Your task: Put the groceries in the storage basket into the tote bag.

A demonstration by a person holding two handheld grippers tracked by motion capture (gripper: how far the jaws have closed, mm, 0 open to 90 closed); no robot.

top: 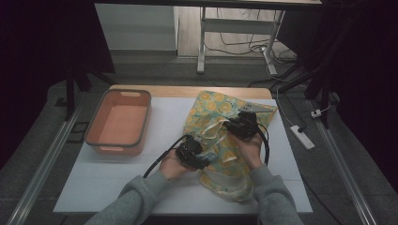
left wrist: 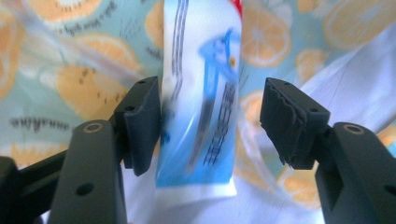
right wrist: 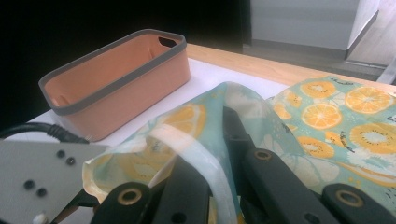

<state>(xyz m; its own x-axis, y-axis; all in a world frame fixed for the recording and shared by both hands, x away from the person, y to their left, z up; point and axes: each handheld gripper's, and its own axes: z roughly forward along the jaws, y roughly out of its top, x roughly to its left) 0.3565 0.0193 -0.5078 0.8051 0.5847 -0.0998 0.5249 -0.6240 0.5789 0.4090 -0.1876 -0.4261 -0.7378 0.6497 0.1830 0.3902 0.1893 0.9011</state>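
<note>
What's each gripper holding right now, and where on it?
Right gripper: shut on the bag, at its rim by the handle strap. Left gripper: open around a blue tube, not gripping it.

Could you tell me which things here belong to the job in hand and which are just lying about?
In the job:
- fruit-print bag, its edge clamped by the right gripper
- blue-and-white tube, between the open jaws of the left gripper

Lying about:
- orange bin
- power strip on the floor
</note>
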